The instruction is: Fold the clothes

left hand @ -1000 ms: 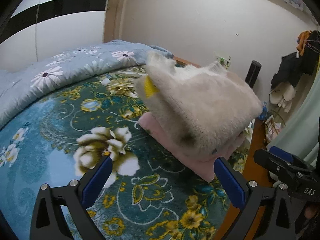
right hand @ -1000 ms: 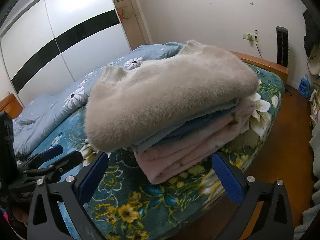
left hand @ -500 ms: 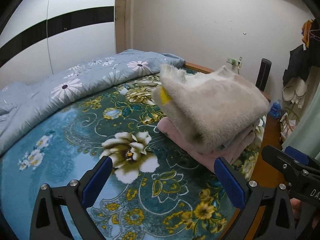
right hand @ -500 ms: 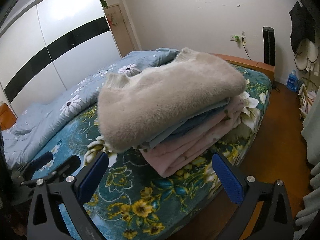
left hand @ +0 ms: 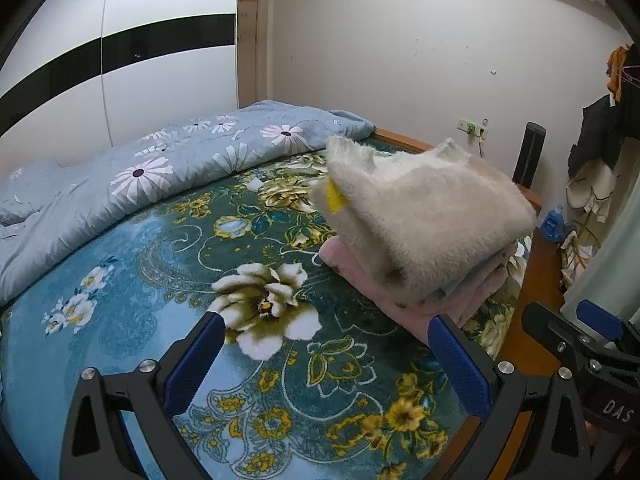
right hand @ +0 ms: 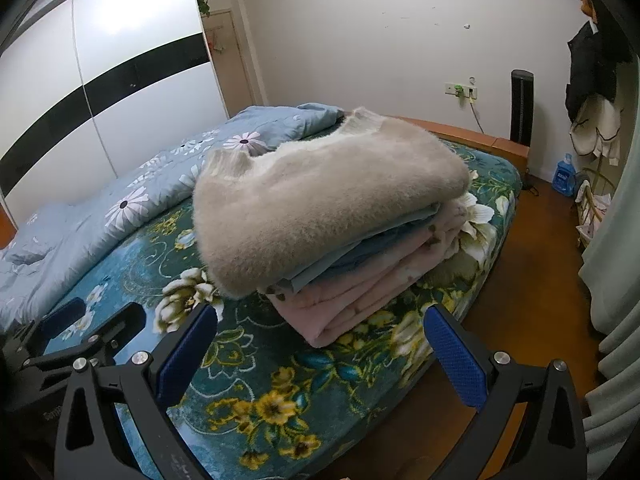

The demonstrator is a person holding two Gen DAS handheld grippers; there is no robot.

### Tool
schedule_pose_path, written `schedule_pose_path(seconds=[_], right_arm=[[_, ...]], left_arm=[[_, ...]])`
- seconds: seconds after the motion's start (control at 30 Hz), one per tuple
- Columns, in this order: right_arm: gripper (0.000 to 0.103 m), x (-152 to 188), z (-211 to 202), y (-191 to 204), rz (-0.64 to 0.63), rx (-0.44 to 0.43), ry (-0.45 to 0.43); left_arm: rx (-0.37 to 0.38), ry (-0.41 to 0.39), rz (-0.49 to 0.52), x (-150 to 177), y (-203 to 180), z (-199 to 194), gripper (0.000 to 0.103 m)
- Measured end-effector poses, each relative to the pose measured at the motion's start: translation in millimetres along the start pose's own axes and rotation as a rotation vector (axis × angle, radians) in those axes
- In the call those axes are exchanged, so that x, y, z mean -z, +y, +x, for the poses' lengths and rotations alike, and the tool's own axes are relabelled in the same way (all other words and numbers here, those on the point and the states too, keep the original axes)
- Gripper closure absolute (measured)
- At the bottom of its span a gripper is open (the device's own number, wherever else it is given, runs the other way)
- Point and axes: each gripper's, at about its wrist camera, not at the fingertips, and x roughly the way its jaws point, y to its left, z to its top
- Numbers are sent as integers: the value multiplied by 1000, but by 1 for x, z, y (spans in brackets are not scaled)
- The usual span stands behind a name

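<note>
On a bed covered with a teal plush blanket (right hand: 280,396) patterned with yellow and cream flowers, a stack of folded clothes sits near the blanket's corner closest to the wooden floor (right hand: 532,272). The top layer is a fluffy cream-white folded sweater (right hand: 320,200) with a small yellow tag (left hand: 335,200) near its collar. Beneath it lies a thin folded light-blue garment (right hand: 344,258), and at the bottom a folded pale-pink garment (right hand: 356,300) with small dark specks.

The left gripper (left hand: 324,360), black with blue textured pads (left hand: 192,364), hangs above the blanket just short of the stack, its fingers spread wide and holding nothing. The right gripper (right hand: 320,354) faces the stack's folded edge from the floor side, fingers likewise spread wide and empty, apart from the clothes.

Behind the stack, a pale-blue quilt (left hand: 160,176) printed with white daisies is bunched along the far side of the bed. A white sliding wardrobe (right hand: 120,60) with a black horizontal band stands beyond, and dark jackets (right hand: 588,64) hang on the right wall.
</note>
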Motion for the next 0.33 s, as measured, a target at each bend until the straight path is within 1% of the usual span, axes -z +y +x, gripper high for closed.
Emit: schedule_pose_path(seconds=[0.33], right_arm=[[0,3,-5,4,4,-4,-9]], left_arm=[[-2,-2,-1,1,2,-2,0]])
